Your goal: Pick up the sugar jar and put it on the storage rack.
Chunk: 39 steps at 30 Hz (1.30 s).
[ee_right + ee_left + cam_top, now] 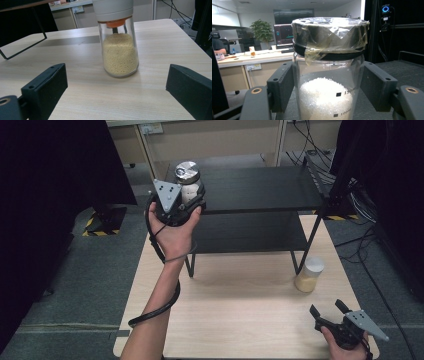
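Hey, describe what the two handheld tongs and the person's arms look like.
Both tongs are black. The left tongs carry a grey three-cornered plate with dark dots and trail a thick black cable looping past the forearm. The right tongs bear a similar grey plate. Their fingers are flat, blocky black pads with small screw holes. The forearms are bare, with no sleeves.

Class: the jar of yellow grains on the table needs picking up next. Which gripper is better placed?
The right gripper: its jaws stand open, facing the yellow-grain jar close ahead. The left gripper already clamps the white-crystal jar at the shelf.
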### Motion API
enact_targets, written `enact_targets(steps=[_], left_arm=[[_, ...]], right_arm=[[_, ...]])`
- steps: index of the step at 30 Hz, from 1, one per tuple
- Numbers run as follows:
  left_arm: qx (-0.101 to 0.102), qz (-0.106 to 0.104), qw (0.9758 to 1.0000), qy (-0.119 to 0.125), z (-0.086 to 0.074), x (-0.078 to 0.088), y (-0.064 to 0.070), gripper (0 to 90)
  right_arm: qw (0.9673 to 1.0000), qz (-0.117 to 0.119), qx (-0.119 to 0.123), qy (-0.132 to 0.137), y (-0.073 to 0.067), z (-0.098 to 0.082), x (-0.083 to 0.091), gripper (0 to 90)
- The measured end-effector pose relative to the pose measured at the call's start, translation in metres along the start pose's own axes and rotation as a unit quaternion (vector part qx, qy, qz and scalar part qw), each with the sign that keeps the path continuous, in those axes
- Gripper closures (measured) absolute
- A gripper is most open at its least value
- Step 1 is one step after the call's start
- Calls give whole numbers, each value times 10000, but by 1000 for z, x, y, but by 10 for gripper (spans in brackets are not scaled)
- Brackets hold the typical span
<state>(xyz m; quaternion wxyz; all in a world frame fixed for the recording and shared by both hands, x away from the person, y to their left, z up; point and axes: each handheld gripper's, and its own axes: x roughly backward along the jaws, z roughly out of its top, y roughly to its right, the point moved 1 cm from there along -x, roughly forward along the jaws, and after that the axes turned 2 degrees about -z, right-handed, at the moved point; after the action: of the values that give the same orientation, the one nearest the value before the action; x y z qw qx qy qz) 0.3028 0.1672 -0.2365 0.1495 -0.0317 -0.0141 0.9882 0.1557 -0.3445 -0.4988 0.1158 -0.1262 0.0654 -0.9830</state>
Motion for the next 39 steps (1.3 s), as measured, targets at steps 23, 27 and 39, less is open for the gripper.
enact_targets(steps=[23,27,39], left_arm=[[72,9,9997,-218,-4,-16,1,305],[74,0,9997,-241,-4,-19,0,305],[317,-71,9992,-212,-7,-22,-7,305]], right_arm=[[10000,2,18,-5,0,0,0,38],[10000,8,17,-10,0,0,0,38],[10000,3,39,-9,-1,0,-1,38]])
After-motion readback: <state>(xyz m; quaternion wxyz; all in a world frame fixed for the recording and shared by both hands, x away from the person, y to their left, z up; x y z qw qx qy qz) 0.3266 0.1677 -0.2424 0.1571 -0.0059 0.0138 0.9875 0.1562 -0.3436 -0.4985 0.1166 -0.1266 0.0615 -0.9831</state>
